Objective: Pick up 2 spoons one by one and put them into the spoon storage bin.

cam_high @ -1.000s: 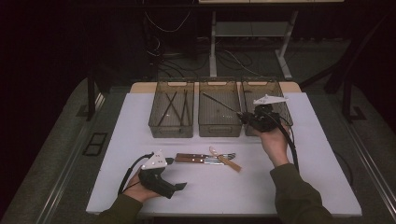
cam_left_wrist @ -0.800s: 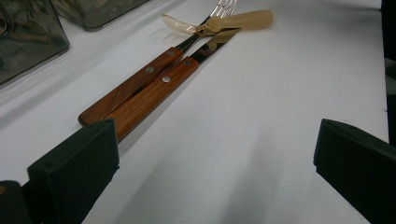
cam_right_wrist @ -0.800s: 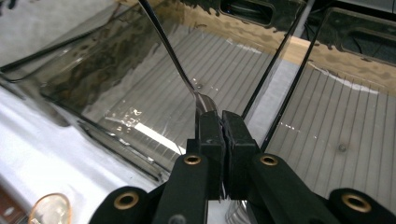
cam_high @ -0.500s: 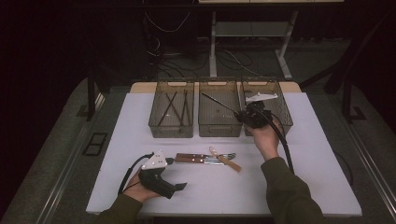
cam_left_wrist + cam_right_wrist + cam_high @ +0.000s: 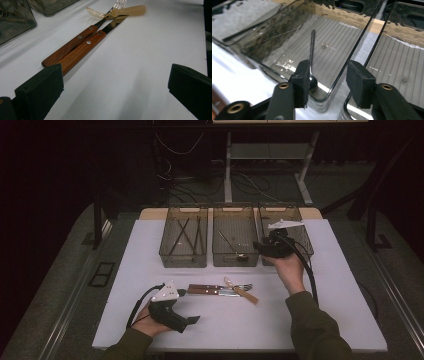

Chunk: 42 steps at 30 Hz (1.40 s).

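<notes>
My right gripper (image 5: 256, 250) hangs at the front right corner of the middle clear bin (image 5: 235, 209). Its jaws have just been opening and stand apart with nothing between them (image 5: 328, 75). A black spoon (image 5: 312, 50) lies in that bin (image 5: 352, 47), its bowl by the front wall beside my left jaw. In the high view the spoon (image 5: 227, 242) runs diagonally across the bin floor. My left gripper (image 5: 192, 320) rests open on the white table (image 5: 325, 320), jaws wide (image 5: 115, 82). Ahead of it lie a wooden-handled knife and fork (image 5: 77, 47) with an amber plastic utensil (image 5: 125, 11) across their tips.
The left bin (image 5: 184, 210) holds several dark sticks. The right bin (image 5: 282, 210) stands behind my right hand. The knife and fork (image 5: 210, 290) and the amber utensil (image 5: 242, 291) lie mid-table. The table's front edge is close to my left hand.
The right gripper held a long dark spoon over the middle bin; its jaws have parted and the spoon now lies in the bin. The left gripper has not moved.
</notes>
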Motion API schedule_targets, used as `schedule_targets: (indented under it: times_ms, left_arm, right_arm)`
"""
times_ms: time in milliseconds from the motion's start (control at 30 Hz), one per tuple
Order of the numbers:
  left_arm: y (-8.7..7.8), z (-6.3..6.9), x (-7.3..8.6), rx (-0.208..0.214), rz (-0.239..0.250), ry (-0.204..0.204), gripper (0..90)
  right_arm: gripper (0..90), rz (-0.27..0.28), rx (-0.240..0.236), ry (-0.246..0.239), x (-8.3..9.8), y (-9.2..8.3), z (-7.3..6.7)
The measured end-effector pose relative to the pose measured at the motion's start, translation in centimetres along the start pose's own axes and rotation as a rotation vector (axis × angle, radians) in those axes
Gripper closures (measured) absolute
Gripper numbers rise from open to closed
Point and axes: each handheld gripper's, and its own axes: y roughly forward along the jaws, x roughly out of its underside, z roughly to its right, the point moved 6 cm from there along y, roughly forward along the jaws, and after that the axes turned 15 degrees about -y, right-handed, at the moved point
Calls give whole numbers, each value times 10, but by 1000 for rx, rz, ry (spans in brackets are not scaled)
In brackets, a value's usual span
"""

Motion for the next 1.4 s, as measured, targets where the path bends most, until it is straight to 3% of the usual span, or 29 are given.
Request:
schedule_targets:
  times_ms: [467,700,1033,1133,1400]
  left_arm:
    - [0,0,0,-2,-3,0,0]
    - [0,0,0,-3,-5,0,0]
    - [0,0,1,-6,-6,1,0]
    - [0,-1,1,-7,-6,-4,0]
    - [1,-1,0,-5,-4,-1,0]
  right_arm:
    - [393,36,-108,-39,16,-32,-7]
    - [371,33,-168,-56,35,-44,-20]
    - [371,-5,-272,-67,71,-50,-41]
    - [373,-13,-286,-94,80,-51,-49]
    - [420,-48,-355,-129,90,-41,-71]
